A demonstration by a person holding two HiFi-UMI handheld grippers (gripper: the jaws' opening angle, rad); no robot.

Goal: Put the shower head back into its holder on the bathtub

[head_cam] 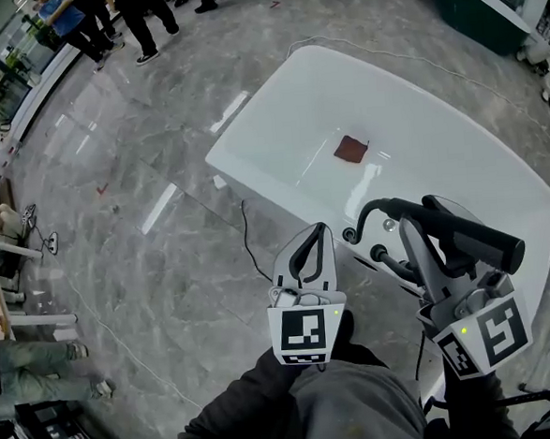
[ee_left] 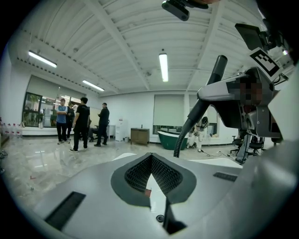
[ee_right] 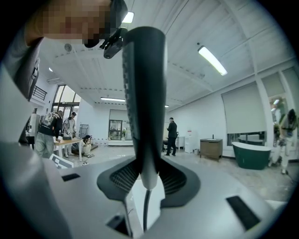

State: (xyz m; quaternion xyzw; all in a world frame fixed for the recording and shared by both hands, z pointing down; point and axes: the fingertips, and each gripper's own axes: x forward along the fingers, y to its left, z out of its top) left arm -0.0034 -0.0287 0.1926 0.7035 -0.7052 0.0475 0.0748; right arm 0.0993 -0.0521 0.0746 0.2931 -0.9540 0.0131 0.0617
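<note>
White bathtub (head_cam: 241,141), one only, lies ahead of the two tongs. The right tongs (head_cam: 423,215) pinch the one dark shower head (head_cam: 478,237) by its handle, above the near rim. The left tongs (head_cam: 316,234) are pressed together and empty, just outside the tub's edge, with wide grey floor (head_cam: 144,223) open to their left.
</note>
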